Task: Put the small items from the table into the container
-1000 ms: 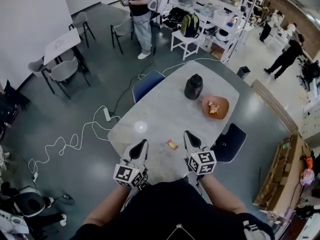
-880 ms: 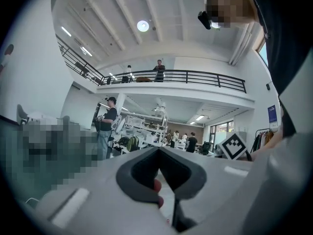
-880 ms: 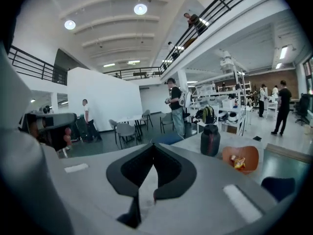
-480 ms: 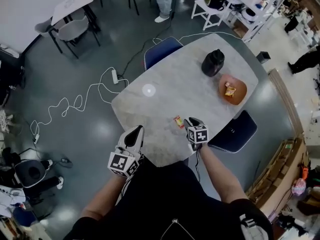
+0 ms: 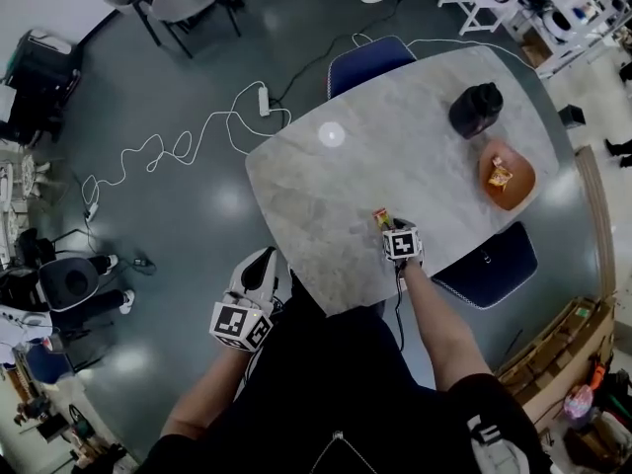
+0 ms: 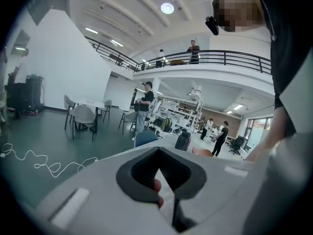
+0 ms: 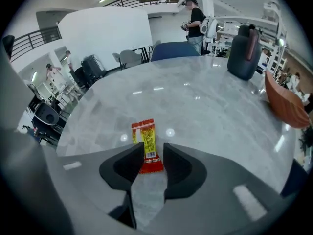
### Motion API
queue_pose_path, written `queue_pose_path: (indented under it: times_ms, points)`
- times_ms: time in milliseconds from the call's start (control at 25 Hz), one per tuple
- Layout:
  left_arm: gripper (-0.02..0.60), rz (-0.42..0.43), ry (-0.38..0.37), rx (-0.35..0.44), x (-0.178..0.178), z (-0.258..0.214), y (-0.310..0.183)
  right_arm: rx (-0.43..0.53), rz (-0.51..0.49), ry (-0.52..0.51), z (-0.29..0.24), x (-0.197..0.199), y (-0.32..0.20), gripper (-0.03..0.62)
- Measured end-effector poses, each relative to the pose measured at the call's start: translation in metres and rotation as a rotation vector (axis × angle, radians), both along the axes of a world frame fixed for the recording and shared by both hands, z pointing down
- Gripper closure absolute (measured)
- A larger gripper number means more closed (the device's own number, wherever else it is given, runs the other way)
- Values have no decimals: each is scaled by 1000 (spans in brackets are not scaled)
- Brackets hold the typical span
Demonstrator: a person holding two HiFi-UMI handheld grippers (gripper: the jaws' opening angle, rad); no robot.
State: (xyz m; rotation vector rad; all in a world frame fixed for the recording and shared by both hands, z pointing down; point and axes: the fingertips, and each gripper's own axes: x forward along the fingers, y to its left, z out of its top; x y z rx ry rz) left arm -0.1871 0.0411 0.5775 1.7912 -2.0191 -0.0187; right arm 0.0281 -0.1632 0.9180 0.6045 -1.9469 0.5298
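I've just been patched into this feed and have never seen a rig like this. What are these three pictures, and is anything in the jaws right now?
There is no robot arm here: a person holds a two-jaw gripper in each hand. The head view comes from a camera on the person's head, looking down. The other two cameras ride on the grippers and look along their jaws.

On the marble table stand a black jug and an orange bowl with one snack packet inside. A red-and-yellow packet lies on the tabletop.

The right gripper is over that packet. Its jaws are opening with the packet between them, not gripped. The left gripper hangs beside the table, jaws together, holding nothing.
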Motion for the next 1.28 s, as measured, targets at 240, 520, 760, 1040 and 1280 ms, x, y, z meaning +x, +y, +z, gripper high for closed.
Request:
queue_pose_path:
  times_ms: [240, 520, 760, 1040, 1280]
  points:
    - [578, -32, -13, 1, 0, -5, 6, 8, -70, 75, 1, 1, 1, 565]
    - [578, 12, -58, 53, -5, -26, -5, 20, 79, -74, -58, -7, -1, 565]
    - [578, 125, -61, 136, -19, -45, -51, 221, 153, -374, -214, -42, -34, 565]
    - [578, 298, -81, 316, 21, -110, -117, 413, 224, -678, -390, -27, -16, 565]
    - [578, 440, -87, 393, 71, -137, -134, 512, 290, -753, -443, 9, 18, 565]
